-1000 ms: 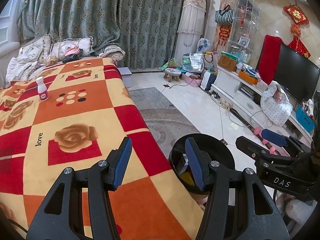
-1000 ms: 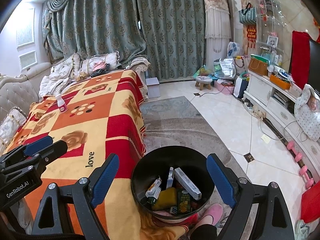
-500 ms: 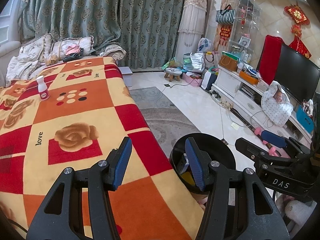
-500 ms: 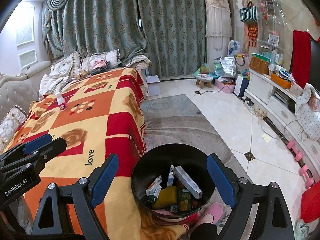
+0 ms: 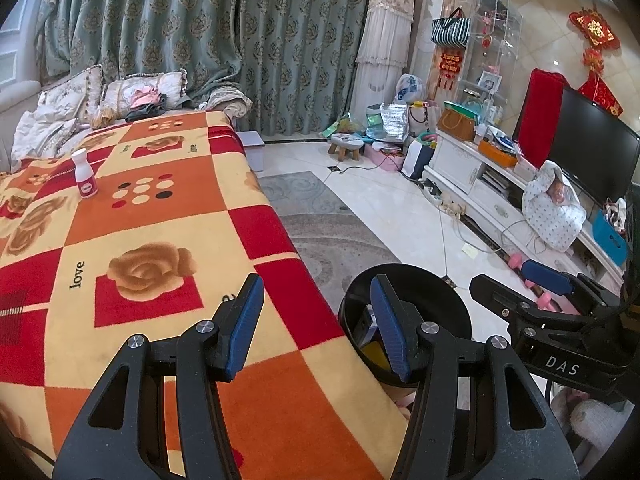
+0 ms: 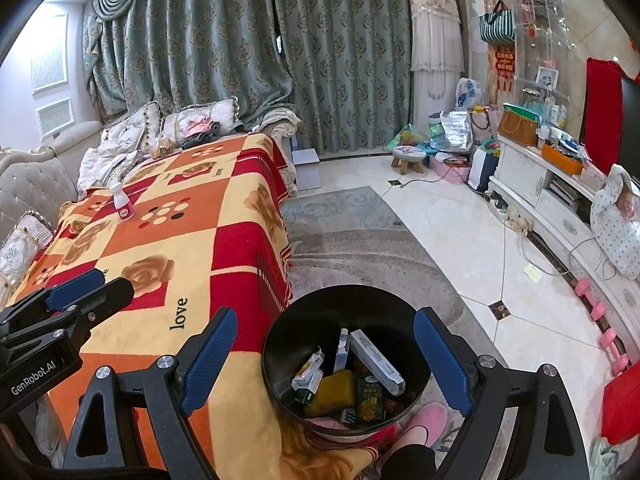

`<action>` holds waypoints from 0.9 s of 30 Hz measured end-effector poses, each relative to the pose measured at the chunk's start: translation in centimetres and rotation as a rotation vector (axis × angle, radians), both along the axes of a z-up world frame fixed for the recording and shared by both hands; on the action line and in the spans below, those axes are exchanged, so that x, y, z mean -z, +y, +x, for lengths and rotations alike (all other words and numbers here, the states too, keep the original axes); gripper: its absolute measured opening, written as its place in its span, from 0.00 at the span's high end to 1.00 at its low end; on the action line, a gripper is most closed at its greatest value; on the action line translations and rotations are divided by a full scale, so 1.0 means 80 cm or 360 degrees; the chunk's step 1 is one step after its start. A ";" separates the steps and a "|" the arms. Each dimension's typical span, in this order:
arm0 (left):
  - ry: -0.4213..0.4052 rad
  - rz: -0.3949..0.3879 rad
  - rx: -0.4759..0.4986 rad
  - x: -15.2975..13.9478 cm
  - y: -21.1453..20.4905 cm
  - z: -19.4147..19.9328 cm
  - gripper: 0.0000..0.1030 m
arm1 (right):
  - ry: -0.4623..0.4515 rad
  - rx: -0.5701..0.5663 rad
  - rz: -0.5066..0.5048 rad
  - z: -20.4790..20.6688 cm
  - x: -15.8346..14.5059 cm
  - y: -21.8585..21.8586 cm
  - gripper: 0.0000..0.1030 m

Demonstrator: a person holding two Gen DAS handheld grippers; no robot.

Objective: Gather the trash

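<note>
A black round bin (image 6: 280, 344) stands on the floor at the table's near right corner, holding several cartons and wrappers; it also shows in the left wrist view (image 5: 448, 292). A small white bottle with a pink label (image 5: 85, 180) stands upright far back on the red and orange blanket (image 5: 132, 248); it also shows in the right wrist view (image 6: 121, 201). My left gripper (image 5: 316, 312) is open and empty above the blanket's near right edge. My right gripper (image 6: 324, 344) is open and empty above the bin.
A grey rug (image 6: 360, 236) and tiled floor (image 6: 460, 232) lie right of the table. A white TV cabinet (image 5: 480, 176) with a TV lines the right wall. Cushions (image 6: 132, 136) sit at the back. A pink slipper (image 6: 424, 424) is beside the bin.
</note>
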State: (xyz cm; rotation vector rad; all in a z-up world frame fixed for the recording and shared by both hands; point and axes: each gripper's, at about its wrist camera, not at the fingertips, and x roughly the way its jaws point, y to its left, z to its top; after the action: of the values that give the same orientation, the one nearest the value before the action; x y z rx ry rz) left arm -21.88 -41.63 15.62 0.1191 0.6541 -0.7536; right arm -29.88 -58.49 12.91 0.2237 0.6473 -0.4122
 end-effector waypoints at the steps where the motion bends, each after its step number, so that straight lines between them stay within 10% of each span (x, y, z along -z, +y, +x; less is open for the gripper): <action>1: 0.0002 0.0000 0.0000 0.001 0.001 0.003 0.47 | 0.0001 0.0000 0.0000 0.000 0.000 0.000 0.14; 27: 0.0021 0.0008 0.0007 0.008 -0.002 -0.006 0.47 | 0.0017 0.0007 0.0013 -0.004 0.011 -0.001 0.14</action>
State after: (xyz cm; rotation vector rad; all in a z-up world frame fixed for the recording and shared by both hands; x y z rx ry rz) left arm -22.36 -41.76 14.97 0.1204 0.6682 -0.7578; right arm -30.20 -58.56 12.01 0.2307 0.6592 -0.4155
